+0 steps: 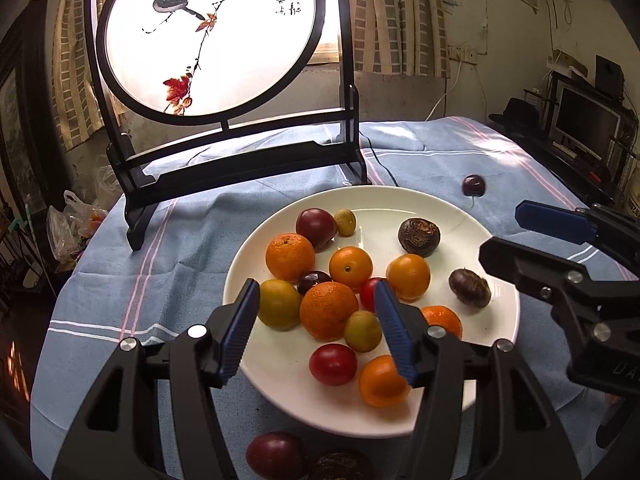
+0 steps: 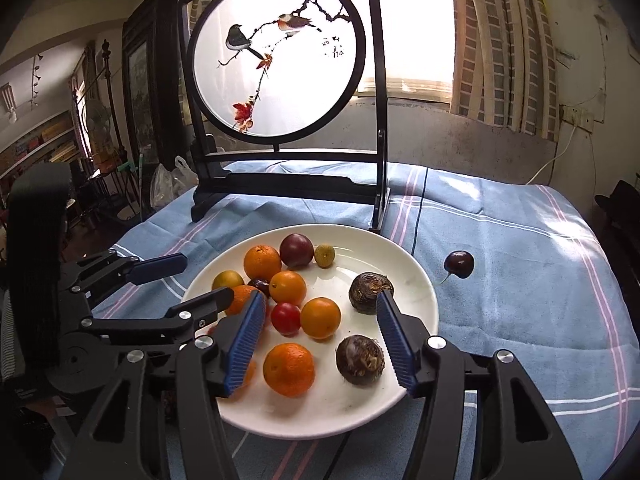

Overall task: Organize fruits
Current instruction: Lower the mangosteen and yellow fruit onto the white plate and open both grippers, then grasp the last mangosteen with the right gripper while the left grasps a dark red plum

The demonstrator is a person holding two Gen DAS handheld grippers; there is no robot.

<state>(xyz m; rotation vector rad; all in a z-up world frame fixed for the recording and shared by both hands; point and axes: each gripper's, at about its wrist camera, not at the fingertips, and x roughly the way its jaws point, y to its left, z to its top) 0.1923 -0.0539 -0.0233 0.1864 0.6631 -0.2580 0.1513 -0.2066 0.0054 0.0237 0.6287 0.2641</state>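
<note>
Plate (image 1: 496,320): white, on the blue striped cloth (image 1: 180,240); I take it as my landmark.
Fruits: oranges, red tomatoes and two brown water chestnuts (image 2: 360,359) sit on the plate.
Stray cherry (image 2: 460,264): on the cloth right of the plate (stem attached).
Left gripper (image 1: 316,328): my jaws stand apart over the plate's near side, holding nothing.
Right gripper (image 2: 320,336): jaws apart over the plate, empty.
Writing: Chinese characters on the round bird screen (image 1: 208,40) behind the plate; I cannot read them.

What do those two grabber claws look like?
Both look the same. The left gripper and right gripper have chunky black plastic frames with cut-out holes, shiny silver bolts, and two flat blue ribbed pads. No sleeves or cables show.
</note>
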